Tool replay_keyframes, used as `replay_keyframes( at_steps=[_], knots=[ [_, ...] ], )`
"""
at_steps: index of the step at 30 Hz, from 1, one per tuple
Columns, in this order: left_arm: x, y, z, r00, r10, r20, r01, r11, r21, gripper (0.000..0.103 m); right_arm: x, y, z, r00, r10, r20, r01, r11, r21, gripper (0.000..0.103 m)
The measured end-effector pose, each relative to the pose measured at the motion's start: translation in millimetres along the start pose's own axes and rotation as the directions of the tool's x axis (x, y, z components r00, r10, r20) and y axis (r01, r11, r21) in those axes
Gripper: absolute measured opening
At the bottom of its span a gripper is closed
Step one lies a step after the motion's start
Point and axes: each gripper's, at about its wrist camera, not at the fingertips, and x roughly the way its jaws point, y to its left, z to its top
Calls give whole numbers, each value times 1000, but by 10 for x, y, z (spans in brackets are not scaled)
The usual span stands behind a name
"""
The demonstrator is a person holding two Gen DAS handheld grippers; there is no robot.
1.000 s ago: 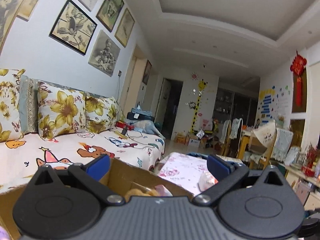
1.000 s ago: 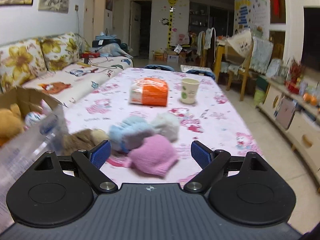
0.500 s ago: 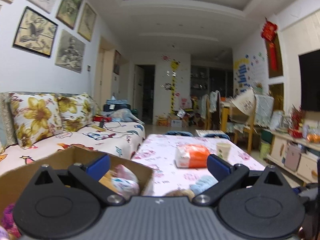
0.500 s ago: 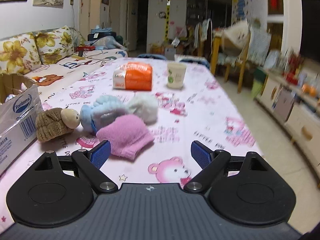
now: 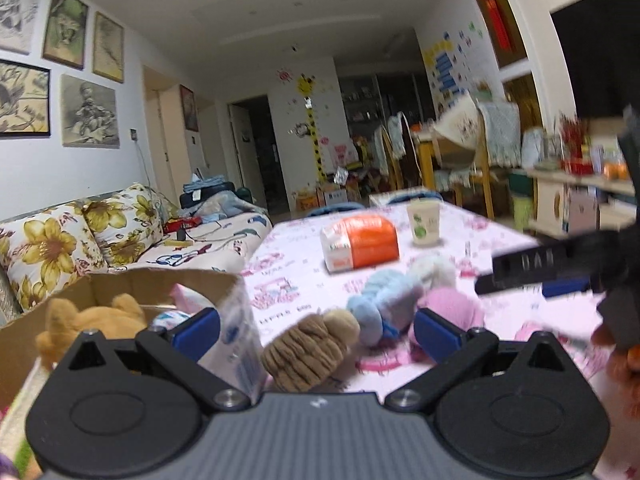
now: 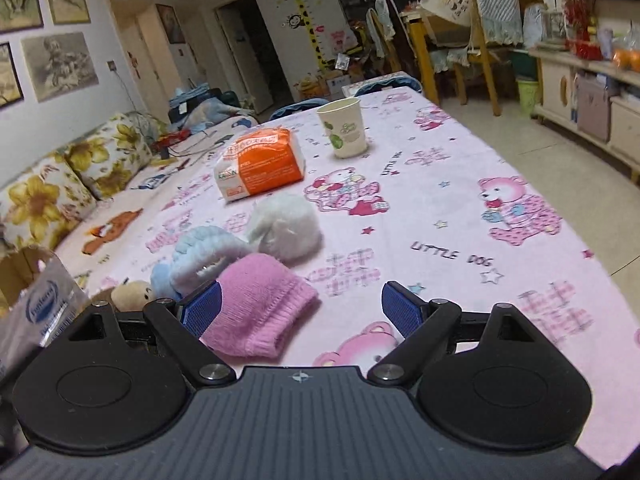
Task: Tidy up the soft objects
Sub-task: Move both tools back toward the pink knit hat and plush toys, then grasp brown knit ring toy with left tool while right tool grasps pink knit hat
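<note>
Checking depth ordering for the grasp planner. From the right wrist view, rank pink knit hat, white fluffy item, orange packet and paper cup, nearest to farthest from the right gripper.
From the right gripper:
1. pink knit hat, by the left finger.
2. white fluffy item, just beyond it.
3. orange packet, mid-table, leftward.
4. paper cup, farthest, right of the packet.

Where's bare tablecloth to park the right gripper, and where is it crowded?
Free: the cloth right of the pink knit hat and white fluffy toy, out to the table edge, below the paper cup. Crowded: the left, where the blue toy, brown toy and cardboard box bunch together.
</note>
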Motion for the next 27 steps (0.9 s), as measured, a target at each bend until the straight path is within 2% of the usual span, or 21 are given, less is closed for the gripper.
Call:
replay_keyframes(
  at_steps=[10,17,27],
  knots=[
    [377,-138,-9,997,4,-76,-1,999,45,102,106,-5,39,993,113,-25,-111,993,48,103],
    [536,-189,-14,996,-22,-89,34,991,126,102,171,32,18,992,114,-47,-111,992,51,103],
    [643,-248,34,989,-54,-141,75,986,148,102,155,9,8,995,92,-39,-90,995,39,103]
  ],
)
